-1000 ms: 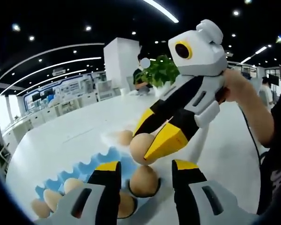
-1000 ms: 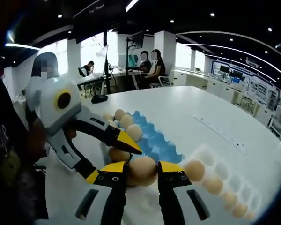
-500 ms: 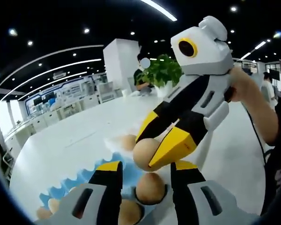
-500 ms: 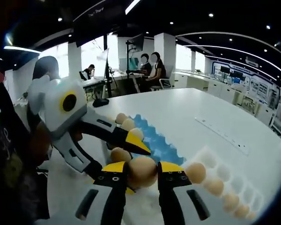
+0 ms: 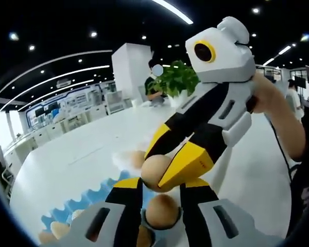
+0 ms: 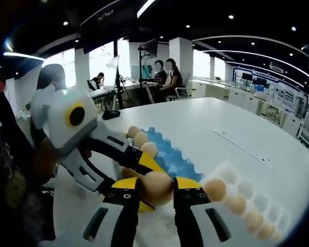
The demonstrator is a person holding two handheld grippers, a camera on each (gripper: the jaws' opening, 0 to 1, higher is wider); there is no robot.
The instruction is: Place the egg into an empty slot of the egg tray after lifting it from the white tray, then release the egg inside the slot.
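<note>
While the right gripper [image 6: 155,191] holds the egg [image 6: 155,188] clamped above the blue egg tray [image 6: 171,153], the left gripper [image 5: 159,186], jaws narrowed around a seated egg [image 5: 161,211], crowds so near that they could knock together and crack shells.

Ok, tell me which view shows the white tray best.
The right gripper view: the white tray runs along the lower right with a row of eggs in its cups and empty cups beside them. In the left gripper view I cannot pick it out with any confidence; the right gripper and its egg stand in front.
</note>
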